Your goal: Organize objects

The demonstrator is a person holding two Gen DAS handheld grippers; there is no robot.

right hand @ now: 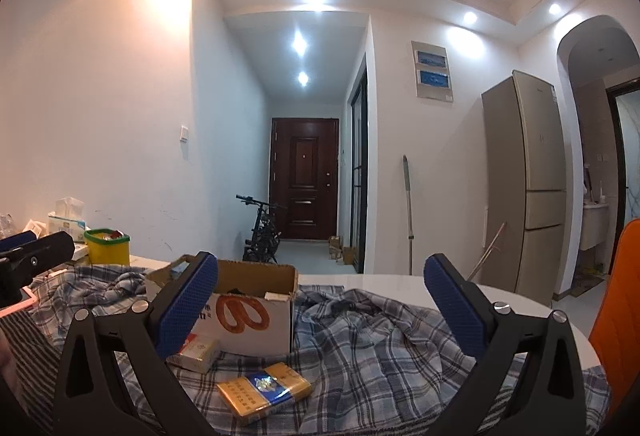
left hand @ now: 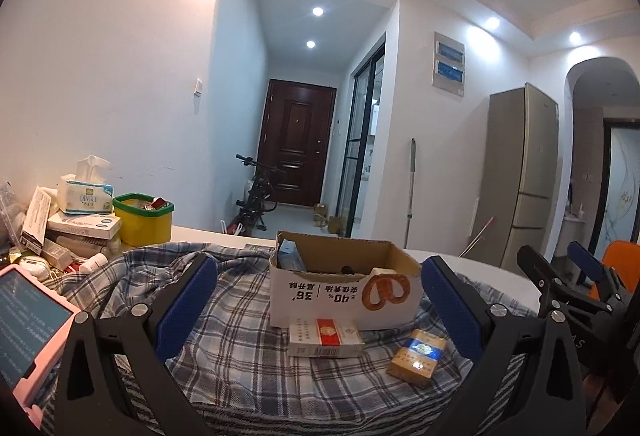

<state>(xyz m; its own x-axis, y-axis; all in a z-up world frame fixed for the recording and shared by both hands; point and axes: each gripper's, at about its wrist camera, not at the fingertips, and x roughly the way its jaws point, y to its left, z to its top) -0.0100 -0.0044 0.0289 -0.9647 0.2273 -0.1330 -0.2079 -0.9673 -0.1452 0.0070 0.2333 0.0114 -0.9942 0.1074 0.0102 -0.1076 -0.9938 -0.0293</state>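
Nearest the lens, the left gripper (left hand: 320, 300) stands wide open and empty, its blue pads framing the white and red pack (left hand: 325, 336) dead ahead; the right gripper (right hand: 320, 300) is equally wide and empty, with the gold and blue pack (right hand: 265, 391) lying low between its fingers, a little left of centre. By my reading the white and red pack belongs to the left gripper, its long axis running left to right across the fingers; the gold and blue pack sits to its right, angled, nearer the right gripper. Just beyond both, the open cardboard box (left hand: 344, 292) appears to touch the white and red pack's far edge; it is the likely destination. All rest on a rumpled plaid cloth (left hand: 240, 316) over a white table (right hand: 400, 282); far left, a yellow tub (left hand: 145, 220), a tissue box (left hand: 86, 197) and stacked clutter; near left, a pink tablet (left hand: 32, 324). Beyond, a hallway with a dark door (left hand: 296, 139), a bicycle (left hand: 256, 195) and a fridge (left hand: 520, 171).
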